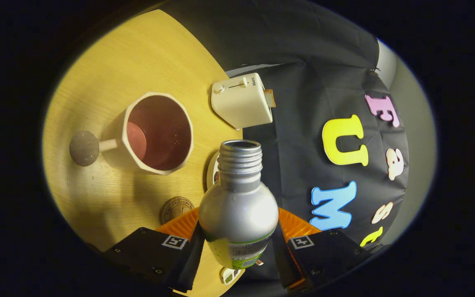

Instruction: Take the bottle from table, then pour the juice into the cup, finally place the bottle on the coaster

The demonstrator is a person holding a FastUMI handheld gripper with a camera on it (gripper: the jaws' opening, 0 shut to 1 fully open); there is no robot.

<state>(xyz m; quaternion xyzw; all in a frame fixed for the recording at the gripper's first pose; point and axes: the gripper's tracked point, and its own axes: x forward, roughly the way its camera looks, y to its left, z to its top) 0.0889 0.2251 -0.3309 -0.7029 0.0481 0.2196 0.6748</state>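
The gripper (238,220) has two blocky finger mounts, each carrying a square black-and-white marker (175,241) on its top face; small round screws (117,250) dot the mounts; the fingers (182,227) look finely ribbed, perhaps moulded plastic; both press against the bottle (239,165).

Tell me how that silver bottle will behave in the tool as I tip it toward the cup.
The bottle looks like smooth, glossy metal, so probably stiff but slippery. The tool grips its rounded body from both sides; it might rotate or slide. Its mouth is uncapped, so it could spill early, short of the cup.
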